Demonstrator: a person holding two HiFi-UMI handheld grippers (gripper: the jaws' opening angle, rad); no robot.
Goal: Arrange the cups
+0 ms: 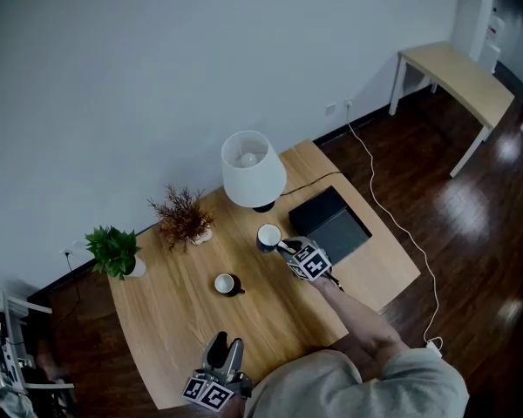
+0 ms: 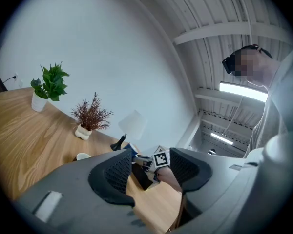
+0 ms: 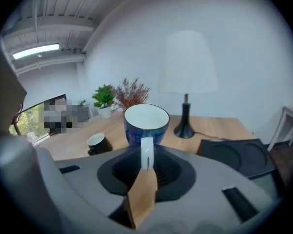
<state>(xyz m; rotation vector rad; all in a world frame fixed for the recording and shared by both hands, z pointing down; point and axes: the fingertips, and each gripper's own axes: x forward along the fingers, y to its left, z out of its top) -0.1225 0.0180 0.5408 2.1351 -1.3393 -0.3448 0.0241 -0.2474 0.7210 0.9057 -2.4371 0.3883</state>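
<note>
A blue cup with a white inside hangs just above the wooden table, in front of the lamp. My right gripper is shut on its white handle, which shows edge-on between the jaws in the right gripper view, with the blue cup upright beyond them. A small black cup stands alone on the table to its left, also seen as the black cup in the right gripper view. My left gripper rests at the table's near edge, open and empty, as the left gripper view confirms.
A black tray with round recesses lies at the table's right. A white-shaded lamp stands behind the blue cup. A dried plant and a green potted plant sit along the far left edge. A cable runs across the floor.
</note>
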